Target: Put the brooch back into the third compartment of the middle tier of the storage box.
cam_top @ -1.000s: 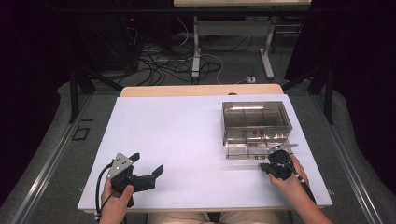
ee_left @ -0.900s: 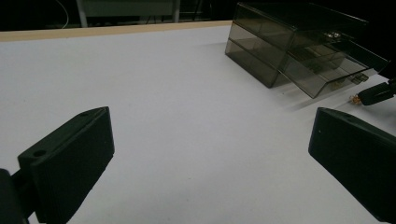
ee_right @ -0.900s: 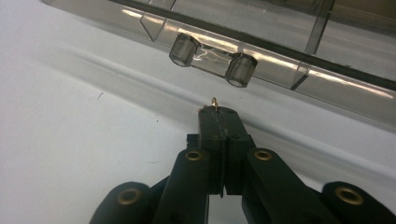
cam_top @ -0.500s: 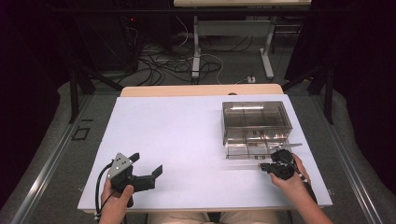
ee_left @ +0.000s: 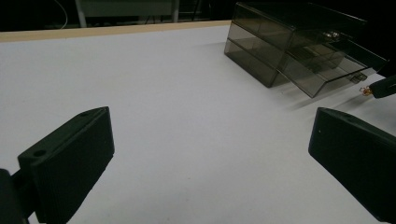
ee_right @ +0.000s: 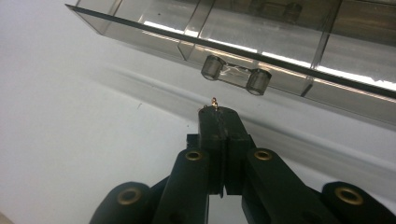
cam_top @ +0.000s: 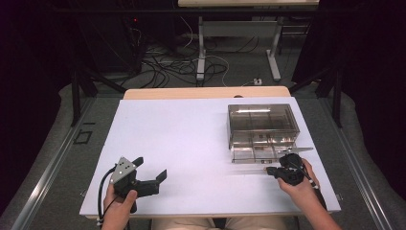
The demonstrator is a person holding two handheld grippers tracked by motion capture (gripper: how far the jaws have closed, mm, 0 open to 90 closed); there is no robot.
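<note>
– R gripper [ee_right: 223, 114], how's it stand?
– Jaws fully closed, pinching a tiny gold bit [ee_right: 214, 101] that pokes out past the tips. You've got it, but barely, so no squeezing changes.
– Where's it go from there?
– Looks like the open drawer [ee_right: 140, 29]. In the right gripper view it sits just ahead of and above your tips, apart, not touching. Its front wall runs across your line of aim w/ the handle [ee_right: 236, 74] lying along it, nearly straight ahead of the gold bit.
– And from above?
– High view: the drawer [cam_top: 253, 152] is pulled out of the bottom of the smoky box [cam_top: 262, 120] toward you. Your R gripper [cam_top: 271, 169] is just off its front-right corner, pointing across the table [cam_top: 182, 139] to the left. So I'd say lift over the front wall, then move away from you, not sideways.
– L gripper any use?
– No. L gripper [cam_top: 151, 167] sits well apart at front left, jaws spread wide, nothing in them. The R hand is far nearer.
</note>
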